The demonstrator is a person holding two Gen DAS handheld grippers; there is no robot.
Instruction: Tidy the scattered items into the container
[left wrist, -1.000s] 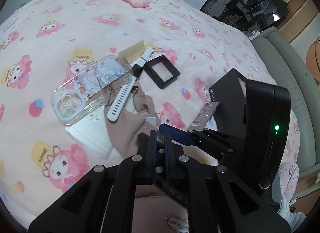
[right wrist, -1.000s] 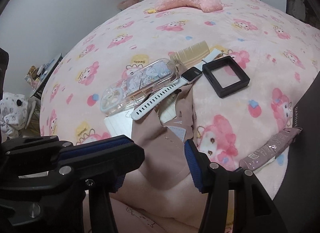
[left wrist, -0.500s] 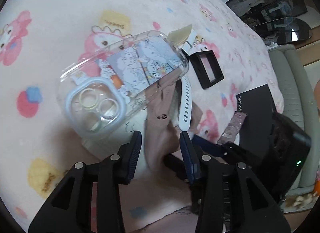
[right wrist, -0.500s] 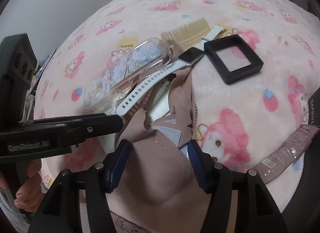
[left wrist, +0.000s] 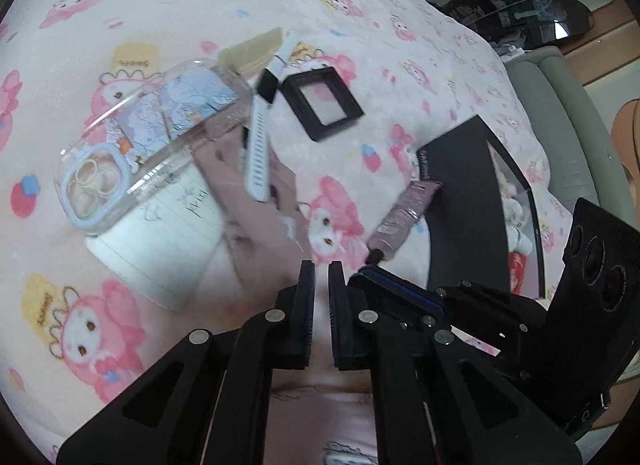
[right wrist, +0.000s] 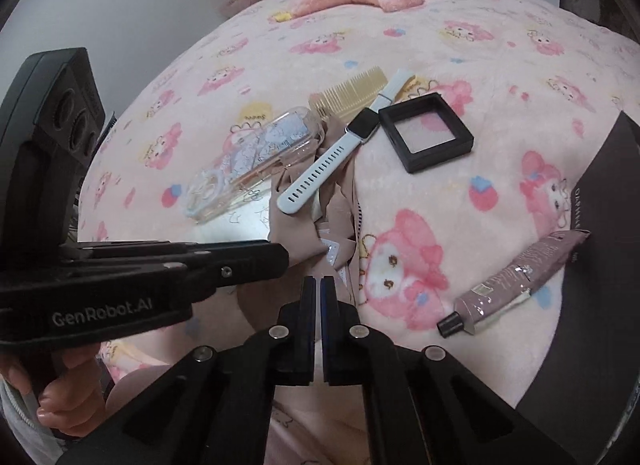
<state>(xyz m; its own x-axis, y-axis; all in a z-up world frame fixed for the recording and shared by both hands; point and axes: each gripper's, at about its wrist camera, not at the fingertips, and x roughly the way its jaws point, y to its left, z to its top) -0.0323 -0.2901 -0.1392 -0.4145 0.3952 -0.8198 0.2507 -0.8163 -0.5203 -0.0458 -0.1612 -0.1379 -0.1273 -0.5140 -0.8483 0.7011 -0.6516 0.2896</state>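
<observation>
On my right wrist feed the left gripper [right wrist: 276, 261] reaches in from the left edge; on its own feed its jaws stand nearly together, and I cannot tell if they pinch anything. Left of centre a clear phone case [right wrist: 256, 157] with cartoon stickers lies on a lined white sheet [left wrist: 160, 241]. Just right of it a crumpled beige cloth [right wrist: 304, 225] carries a white smartwatch [right wrist: 332, 157] lying diagonally, with a yellow comb [right wrist: 348, 99] above them. At bottom centre the right gripper [right wrist: 319, 285] has its jaws nearly together at the cloth's near edge; whether they clamp it I cannot tell. Right of the watch sits a black square frame box [right wrist: 426, 131] with a clear window, apart from the cloth. At lower right a mauve tube [right wrist: 516, 281] with a black cap touches the dark container [left wrist: 464, 201], which on the left wrist feed fills the right side, a plush toy [left wrist: 516, 209] showing inside. Everything rests on the pink cartoon-print bed [right wrist: 500, 65].
</observation>
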